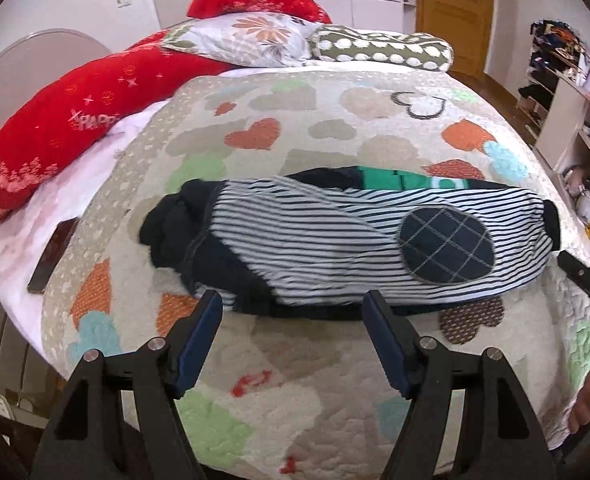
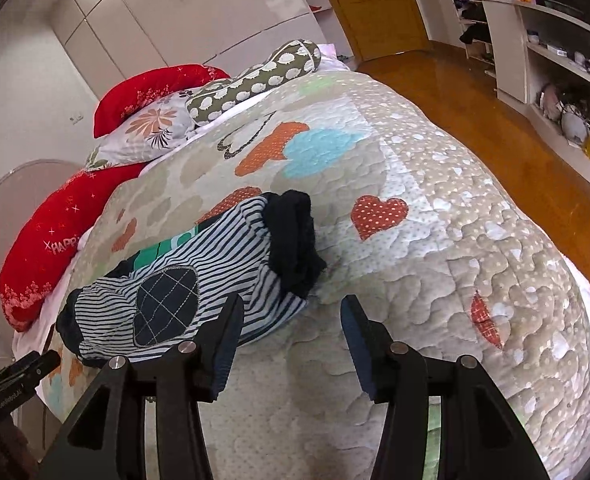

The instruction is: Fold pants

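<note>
The pants [image 1: 315,240] are black-and-white striped with a dark checked knee patch [image 1: 445,246], black cuffs and a green band. They lie folded in a long bundle across the quilted bed. My left gripper [image 1: 293,312] is open and empty, just in front of the bundle's near edge. In the right wrist view the pants [image 2: 199,280] lie left of centre, with the black end [image 2: 293,240] at their right. My right gripper [image 2: 291,316] is open and empty, at the bundle's right end, its left finger [image 2: 227,340] over the striped cloth.
The bed quilt [image 1: 335,128] has heart patches. Red pillows [image 1: 75,120], a floral pillow [image 1: 247,40] and a dotted bolster [image 1: 383,50] lie at the head. A dark phone [image 1: 53,256] lies at the left bed edge. Shelves [image 2: 555,60] and wood floor [image 2: 475,100] are to the right.
</note>
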A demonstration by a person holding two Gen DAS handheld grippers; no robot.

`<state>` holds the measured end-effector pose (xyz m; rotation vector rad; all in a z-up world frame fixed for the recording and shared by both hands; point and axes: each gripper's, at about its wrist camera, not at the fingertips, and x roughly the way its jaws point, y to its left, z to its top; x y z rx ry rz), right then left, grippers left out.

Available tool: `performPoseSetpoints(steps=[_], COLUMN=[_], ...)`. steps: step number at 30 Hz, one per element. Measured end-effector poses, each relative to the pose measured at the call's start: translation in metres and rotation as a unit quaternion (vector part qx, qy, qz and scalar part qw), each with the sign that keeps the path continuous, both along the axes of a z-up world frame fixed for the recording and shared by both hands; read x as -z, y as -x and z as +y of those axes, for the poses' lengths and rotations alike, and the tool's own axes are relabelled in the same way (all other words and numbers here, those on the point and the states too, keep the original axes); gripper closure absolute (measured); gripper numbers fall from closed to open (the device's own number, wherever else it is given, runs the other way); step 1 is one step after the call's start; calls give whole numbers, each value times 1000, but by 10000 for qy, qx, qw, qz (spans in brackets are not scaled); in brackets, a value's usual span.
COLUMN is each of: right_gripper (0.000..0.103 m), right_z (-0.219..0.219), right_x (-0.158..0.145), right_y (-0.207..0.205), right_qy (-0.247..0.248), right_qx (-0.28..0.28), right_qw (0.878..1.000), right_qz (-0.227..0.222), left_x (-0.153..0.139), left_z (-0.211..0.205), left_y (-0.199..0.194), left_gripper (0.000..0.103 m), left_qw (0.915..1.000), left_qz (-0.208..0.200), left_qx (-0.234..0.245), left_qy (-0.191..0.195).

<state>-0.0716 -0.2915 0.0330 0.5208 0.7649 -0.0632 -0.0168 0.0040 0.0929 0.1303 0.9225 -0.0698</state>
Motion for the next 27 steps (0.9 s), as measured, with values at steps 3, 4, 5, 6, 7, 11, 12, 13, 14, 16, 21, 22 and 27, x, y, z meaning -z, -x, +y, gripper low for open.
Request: performPoseSetpoints(steps=[3, 4, 5, 6, 7, 11, 12, 13, 14, 16, 21, 22, 27], right_gripper=[43, 43, 43, 42, 42, 37, 37, 36, 36, 35, 33, 33, 33], right_z=[-4, -6, -8, -10, -12, -21, -23, -23, -24, -23, -19, -17, -8], right_x=[5, 7, 8, 10, 12, 16, 17, 18, 18, 18, 22, 23, 26], right_y=[1, 0, -1, -1, -1, -1, -2, -4, -6, -14, -35, -41, -59], right_qy=[-97, -128, -154, -181, -212, -369, -431, -479, -485, -449, -406, -306, 46], right_qx=[16, 26, 42, 67, 100, 196, 179, 155, 127, 58, -61, -66, -172], right_qw=[10000, 9999, 9999, 9998, 9997, 9991, 9989, 9987, 9987, 9989, 9990, 9994, 9997], right_qz=[-13, 10, 40, 61, 69, 90, 96, 98, 110, 145, 177, 171, 159], left_x=[-9, -13, -16, -19, -21, -19, -16, -10, -4, 6, 37, 47, 67], left_z=[-15, -22, -31, -39, -53, -119, -131, -147, -161, -188, -245, -253, -270], left_y=[-19, -30, -40, -49, -60, -93, -100, -109, -118, -133, -160, -164, -161], left_gripper=[31, 31, 31, 31, 31, 31, 31, 31, 31, 31, 31, 31, 33], left_qw=[9974, 9942, 9908, 9879, 9847, 9751, 9721, 9669, 9617, 9493, 9288, 9243, 9156], left_qz=[295, 419, 529, 610, 678, 796, 861, 1009, 1166, 1504, 2117, 2288, 2374], left_qx=[412, 601, 771, 915, 1114, 1768, 1874, 2005, 2111, 2346, 2808, 2870, 3164], left_qy=[514, 785, 983, 1091, 1155, 1074, 1119, 1213, 1301, 1456, 1170, 1048, 722])
